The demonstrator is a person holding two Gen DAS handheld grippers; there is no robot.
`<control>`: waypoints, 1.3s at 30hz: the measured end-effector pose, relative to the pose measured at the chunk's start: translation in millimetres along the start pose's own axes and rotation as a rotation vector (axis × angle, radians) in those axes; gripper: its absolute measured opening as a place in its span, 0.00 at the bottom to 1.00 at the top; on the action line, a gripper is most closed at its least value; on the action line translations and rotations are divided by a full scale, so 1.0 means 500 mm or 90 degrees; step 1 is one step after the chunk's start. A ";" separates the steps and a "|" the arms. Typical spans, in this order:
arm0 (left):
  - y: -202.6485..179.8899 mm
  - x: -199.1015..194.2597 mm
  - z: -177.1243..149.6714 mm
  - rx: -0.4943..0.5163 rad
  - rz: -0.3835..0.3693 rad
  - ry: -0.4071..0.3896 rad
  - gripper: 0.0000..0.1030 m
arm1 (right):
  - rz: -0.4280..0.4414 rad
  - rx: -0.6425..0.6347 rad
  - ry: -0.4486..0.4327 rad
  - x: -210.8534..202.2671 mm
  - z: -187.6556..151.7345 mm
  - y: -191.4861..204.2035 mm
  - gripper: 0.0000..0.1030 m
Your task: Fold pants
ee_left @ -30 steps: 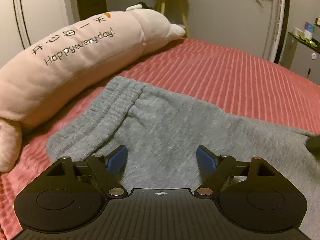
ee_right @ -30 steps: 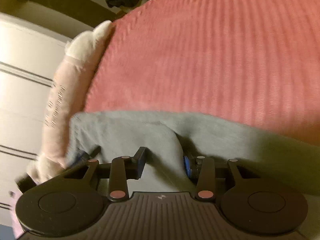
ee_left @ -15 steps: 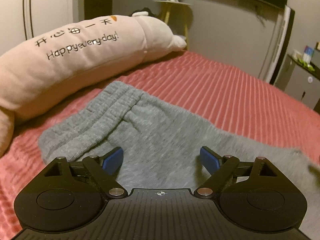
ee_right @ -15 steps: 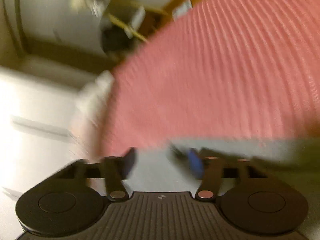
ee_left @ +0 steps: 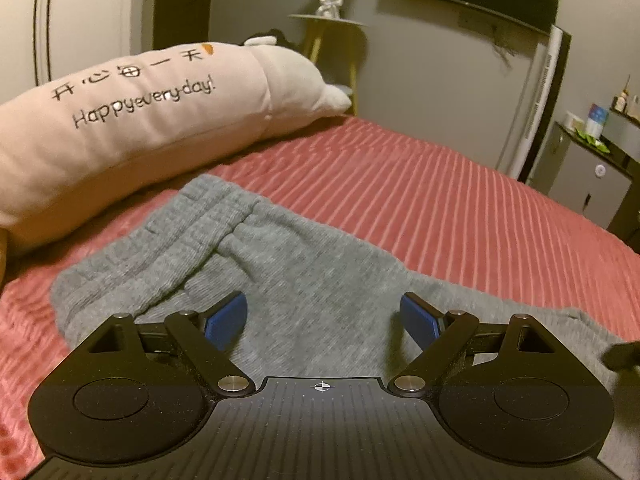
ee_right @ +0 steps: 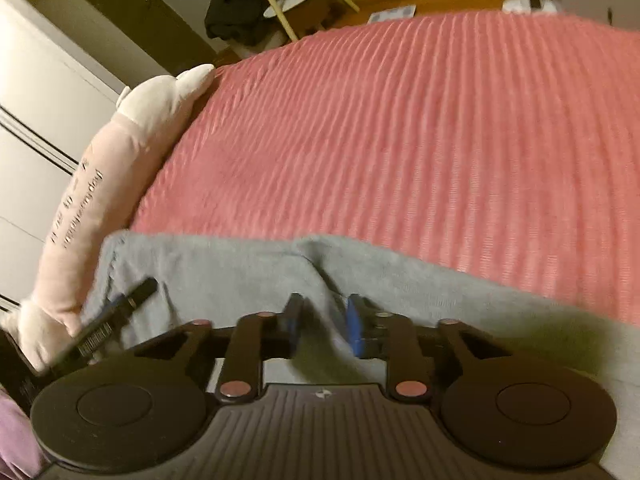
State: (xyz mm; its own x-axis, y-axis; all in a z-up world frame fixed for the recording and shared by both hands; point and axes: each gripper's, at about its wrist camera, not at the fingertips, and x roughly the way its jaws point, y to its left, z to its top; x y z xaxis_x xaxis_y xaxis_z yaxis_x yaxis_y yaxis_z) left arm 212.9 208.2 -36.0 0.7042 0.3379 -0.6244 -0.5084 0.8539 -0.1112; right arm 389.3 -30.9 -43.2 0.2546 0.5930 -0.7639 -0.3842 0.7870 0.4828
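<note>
Right wrist: right tongs [ee_right: 323,322] pinching pants [ee_right: 248,268] fold.

1. The left gripper [ee_left: 322,316] is hovering over the grey pants [ee_left: 304,280], its blue fingers [ee_left: 226,318] standing wide apart.
2. The pants are lying on the red bed [ee_left: 440,208].
3. A pink plush pillow [ee_left: 132,120] is lying just beside the waistband.

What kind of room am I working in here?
Most likely a bedroom. The grey pants lie on a bed with a ribbed red bedspread, a long pink plush pillow runs along its edge, and white wardrobe doors stand beyond it.
</note>
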 end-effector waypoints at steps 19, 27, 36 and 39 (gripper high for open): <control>-0.064 -0.023 -0.019 0.079 -0.085 -0.041 0.86 | -0.266 -0.397 -0.107 -0.094 -0.211 0.086 0.08; -0.068 -0.026 -0.019 0.084 -0.043 -0.080 0.87 | -0.443 -0.471 -0.154 -0.032 -0.172 0.095 0.02; -0.049 -0.006 -0.016 0.048 -0.045 -0.046 0.87 | -0.404 -0.241 -0.237 -0.120 -0.166 0.037 0.02; -0.054 -0.002 -0.020 0.051 -0.063 -0.033 0.87 | -0.367 -0.219 -0.206 -0.145 -0.226 0.034 0.02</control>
State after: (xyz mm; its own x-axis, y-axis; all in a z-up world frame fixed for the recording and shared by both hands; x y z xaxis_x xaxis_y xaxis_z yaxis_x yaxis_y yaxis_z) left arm 220.8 180.6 -40.2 0.7748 0.2690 -0.5721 -0.3953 0.9123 -0.1065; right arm 263.7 -79.8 -27.9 0.7278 0.1641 -0.6659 -0.3535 0.9218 -0.1592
